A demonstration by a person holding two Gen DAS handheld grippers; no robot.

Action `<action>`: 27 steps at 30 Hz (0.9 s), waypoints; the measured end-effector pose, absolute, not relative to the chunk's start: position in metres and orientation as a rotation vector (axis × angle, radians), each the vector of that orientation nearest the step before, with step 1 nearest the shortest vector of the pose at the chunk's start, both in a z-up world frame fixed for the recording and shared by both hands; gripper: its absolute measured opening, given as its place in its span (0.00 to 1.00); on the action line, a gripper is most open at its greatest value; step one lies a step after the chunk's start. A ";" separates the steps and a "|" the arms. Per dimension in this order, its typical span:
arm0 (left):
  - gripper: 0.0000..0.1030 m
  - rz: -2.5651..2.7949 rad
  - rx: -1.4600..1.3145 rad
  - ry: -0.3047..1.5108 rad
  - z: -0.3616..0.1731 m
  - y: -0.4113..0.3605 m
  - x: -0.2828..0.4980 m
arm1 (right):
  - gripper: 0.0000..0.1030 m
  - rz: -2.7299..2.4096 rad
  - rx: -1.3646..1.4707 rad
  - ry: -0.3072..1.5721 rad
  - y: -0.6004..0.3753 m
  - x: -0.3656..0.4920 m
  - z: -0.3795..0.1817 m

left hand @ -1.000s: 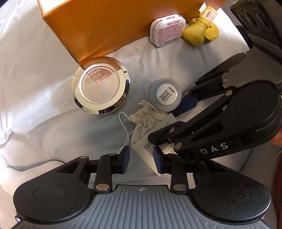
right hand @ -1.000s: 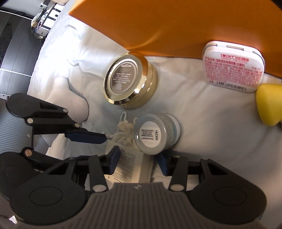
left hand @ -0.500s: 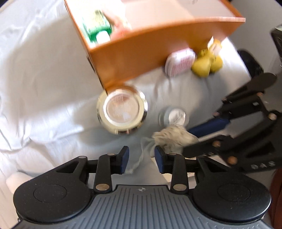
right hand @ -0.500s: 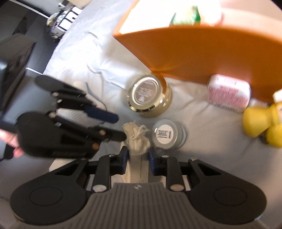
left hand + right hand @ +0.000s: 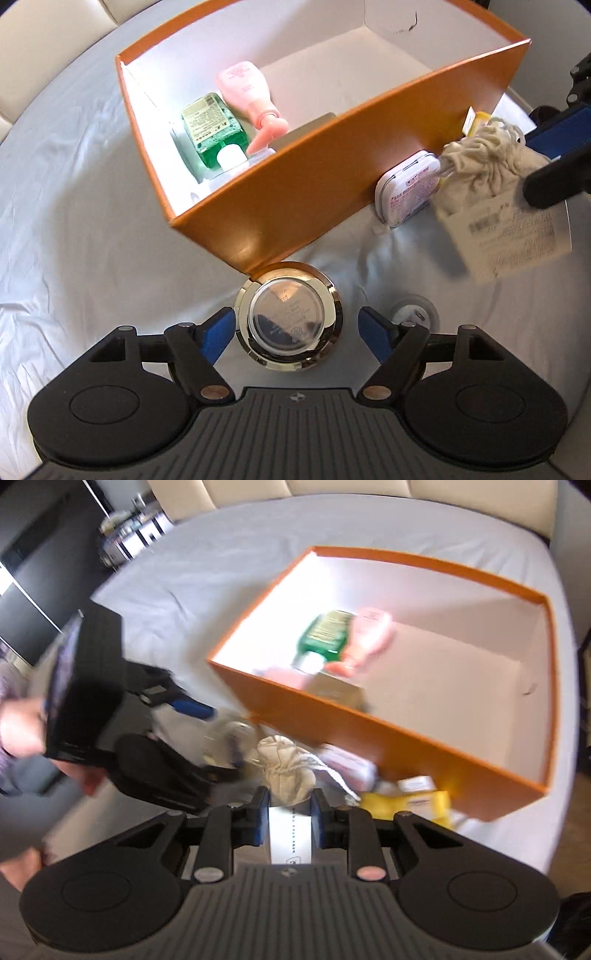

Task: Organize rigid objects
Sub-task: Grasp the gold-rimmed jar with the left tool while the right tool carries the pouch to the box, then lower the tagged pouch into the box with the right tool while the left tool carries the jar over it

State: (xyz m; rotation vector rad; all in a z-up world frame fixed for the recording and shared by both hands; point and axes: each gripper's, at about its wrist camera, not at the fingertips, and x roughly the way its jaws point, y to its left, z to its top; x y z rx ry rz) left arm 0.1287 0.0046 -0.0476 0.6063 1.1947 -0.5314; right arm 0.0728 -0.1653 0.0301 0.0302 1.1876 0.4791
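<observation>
While a white sheet is spread beneath, a gold jar is framed between the spread-apart fingers of the left gripper. Behind it, a green bottle and pink bottle are held in an orange box. Rightward, a cloth pouch is gripped aloft by the right gripper.
</observation>
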 end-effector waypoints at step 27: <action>0.85 -0.542 0.464 1.335 -0.056 0.026 0.148 | 0.26 0.424 0.138 1.331 -0.164 0.099 -0.018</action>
